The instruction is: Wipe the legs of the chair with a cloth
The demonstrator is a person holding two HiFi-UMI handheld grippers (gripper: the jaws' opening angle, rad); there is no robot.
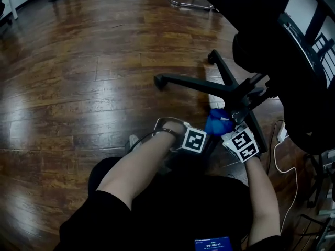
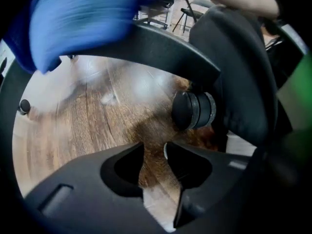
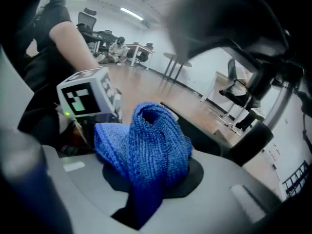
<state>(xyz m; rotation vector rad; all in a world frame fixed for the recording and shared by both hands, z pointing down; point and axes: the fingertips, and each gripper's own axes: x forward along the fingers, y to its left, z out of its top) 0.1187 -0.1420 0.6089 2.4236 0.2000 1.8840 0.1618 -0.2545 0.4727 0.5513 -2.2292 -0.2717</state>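
Observation:
The black office chair's star base (image 1: 242, 94) stands on the wood floor, one leg (image 1: 196, 82) reaching left to a caster. My right gripper (image 1: 230, 129) is shut on a bunched blue cloth (image 1: 218, 122), which sits against the base near the hub. In the right gripper view the cloth (image 3: 157, 143) fills the gap of that gripper (image 3: 148, 182). My left gripper (image 1: 195, 139) is just left of it, pointing steeply down. Its jaws (image 2: 153, 152) stand a little apart with only floor between them; a chair leg (image 2: 161, 48) and a caster (image 2: 193, 110) lie beyond.
The chair's seat and back (image 1: 293, 56) overhang the base on the right. A white cable (image 1: 285, 163) and a plug strip lie on the floor at right. Another chair's metal frame (image 1: 183, 1) stands far off. A phone (image 1: 213, 243) rests on the person's lap.

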